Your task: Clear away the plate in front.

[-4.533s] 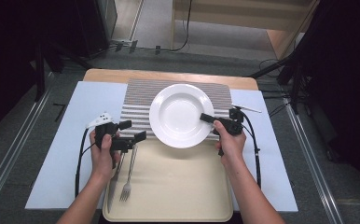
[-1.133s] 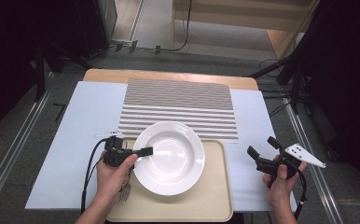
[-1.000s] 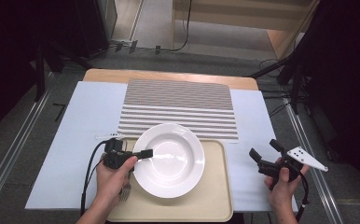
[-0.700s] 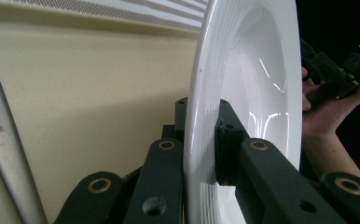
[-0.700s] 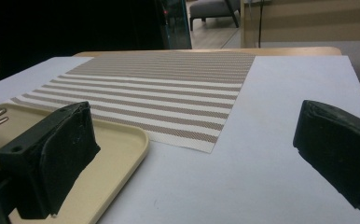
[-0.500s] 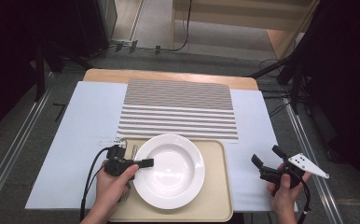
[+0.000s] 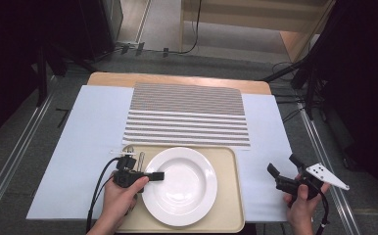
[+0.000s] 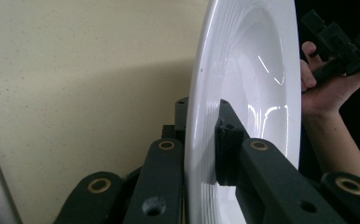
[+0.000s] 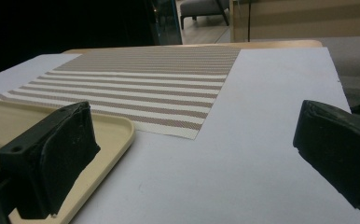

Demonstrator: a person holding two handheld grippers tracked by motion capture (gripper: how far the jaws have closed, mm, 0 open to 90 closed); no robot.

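A white plate [image 7: 179,186] lies over the beige tray [image 7: 228,155], towards its left half. My left gripper [image 7: 157,176] is shut on the plate's left rim, one jaw on top and one beneath. In the left gripper view the rim of the plate [image 8: 243,93] stands clamped in the left gripper [image 8: 201,135], with the tray [image 8: 75,93] behind it. My right gripper [image 7: 282,165] is open over the white sheet to the right of the tray. In its own view the right gripper [image 9: 194,154] holds nothing.
A striped placemat [image 7: 189,115] lies beyond the tray on the white sheet [image 7: 84,137]. A fork [image 7: 140,159] lies on the tray's left side by my left hand. The table's right edge is close to my right hand.
The plate has come off the placemat and been drawn nearer onto the tray by the left gripper. The right gripper let go of it and drifted slightly right.
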